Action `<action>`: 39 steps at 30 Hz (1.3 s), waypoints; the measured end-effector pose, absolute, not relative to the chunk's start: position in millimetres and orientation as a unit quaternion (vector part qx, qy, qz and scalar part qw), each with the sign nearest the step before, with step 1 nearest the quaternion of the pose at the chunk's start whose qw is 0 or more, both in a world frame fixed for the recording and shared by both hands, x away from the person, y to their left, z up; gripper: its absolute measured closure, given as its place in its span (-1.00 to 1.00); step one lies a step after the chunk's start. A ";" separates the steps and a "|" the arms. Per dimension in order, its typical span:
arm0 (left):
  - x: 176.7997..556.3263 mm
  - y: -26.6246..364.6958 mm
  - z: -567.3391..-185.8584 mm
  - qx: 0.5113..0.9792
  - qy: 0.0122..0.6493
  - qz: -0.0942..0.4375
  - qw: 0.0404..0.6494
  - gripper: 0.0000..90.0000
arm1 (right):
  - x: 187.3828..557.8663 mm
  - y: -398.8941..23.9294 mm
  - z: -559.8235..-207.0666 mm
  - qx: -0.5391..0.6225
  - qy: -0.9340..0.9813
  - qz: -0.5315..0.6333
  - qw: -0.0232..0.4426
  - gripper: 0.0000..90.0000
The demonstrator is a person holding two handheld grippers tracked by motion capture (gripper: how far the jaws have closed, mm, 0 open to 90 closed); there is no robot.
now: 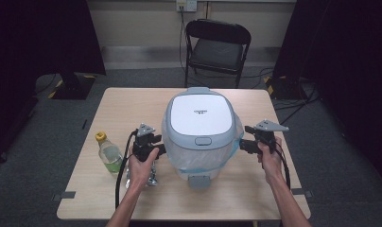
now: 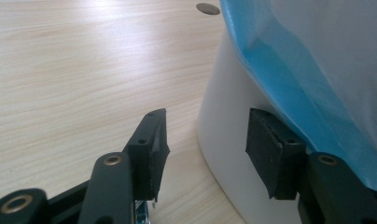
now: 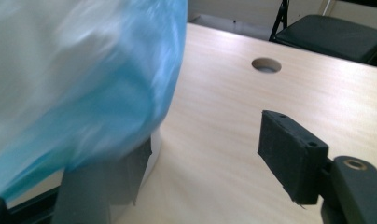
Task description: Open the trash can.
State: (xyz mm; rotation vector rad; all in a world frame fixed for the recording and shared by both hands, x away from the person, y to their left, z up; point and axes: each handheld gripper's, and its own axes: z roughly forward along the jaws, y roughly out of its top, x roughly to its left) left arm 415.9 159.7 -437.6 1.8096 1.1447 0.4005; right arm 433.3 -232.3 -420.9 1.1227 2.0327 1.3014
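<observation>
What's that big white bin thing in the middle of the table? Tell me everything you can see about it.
The bin is a rounded white tub, plastic by its look, standing upright at the table's middle. Its white, grey-rimmed lid is shut, with small dark lettering and an oval button near the front edge; a grey pedal sticks out at the base. A translucent bag with a blue edge hangs over its sides. The left gripper and right gripper flank it, jaws open.
</observation>
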 end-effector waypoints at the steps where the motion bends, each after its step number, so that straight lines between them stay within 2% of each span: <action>1: 416.4 159.8 -437.8 0.736 0.463 0.160 0.467 0.11 | 436.2 -230.2 -421.3 0.410 0.738 0.483 0.232 -0.25; 3: 415.3 159.4 -437.5 0.740 0.455 0.161 0.469 0.26 | 436.8 -222.0 -419.7 0.394 0.735 0.506 0.220 -0.26; 7: 412.7 159.3 -436.8 0.740 0.449 0.158 0.475 0.35 | 431.4 -212.9 -415.8 0.382 0.743 0.508 0.211 0.16; 9: 409.8 158.5 -436.7 0.738 0.447 0.155 0.482 0.40 | 427.8 -212.1 -414.7 0.377 0.745 0.511 0.206 0.29; 10: 409.8 158.5 -436.7 0.738 0.447 0.155 0.482 0.45 | 427.8 -212.1 -414.7 0.377 0.745 0.511 0.206 0.29; 11: 408.6 157.9 -436.2 0.739 0.445 0.157 0.481 0.45 | 426.0 -212.0 -414.4 0.375 0.744 0.514 0.205 0.37; 12: 407.4 156.7 -435.9 0.740 0.443 0.159 0.480 0.53 | 422.2 -212.2 -414.1 0.373 0.744 0.518 0.199 0.45; 16: 403.1 155.7 -435.6 0.744 0.434 0.154 0.483 0.61 | 415.5 -215.6 -414.6 0.364 0.747 0.525 0.183 0.49; 22: 395.0 153.2 -434.3 0.751 0.427 0.150 0.481 0.65 | 405.2 -218.1 -412.3 0.359 0.754 0.516 0.189 0.47; 29: 388.1 149.6 -434.2 0.754 0.424 0.145 0.481 0.61 | 397.4 -223.8 -410.0 0.367 0.756 0.504 0.197 0.31; 33: 389.8 152.4 -434.5 0.755 0.425 0.154 0.475 0.27 | 400.9 -226.5 -410.2 0.374 0.755 0.498 0.206 0.03; 36: 389.7 158.1 -437.1 0.750 0.432 0.154 0.477 -0.01 | 401.8 -230.2 -410.7 0.376 0.756 0.499 0.195 -0.14; 39: 387.9 162.0 -437.6 0.750 0.433 0.158 0.474 -0.13 | 398.5 -234.2 -410.6 0.375 0.764 0.493 0.183 -0.25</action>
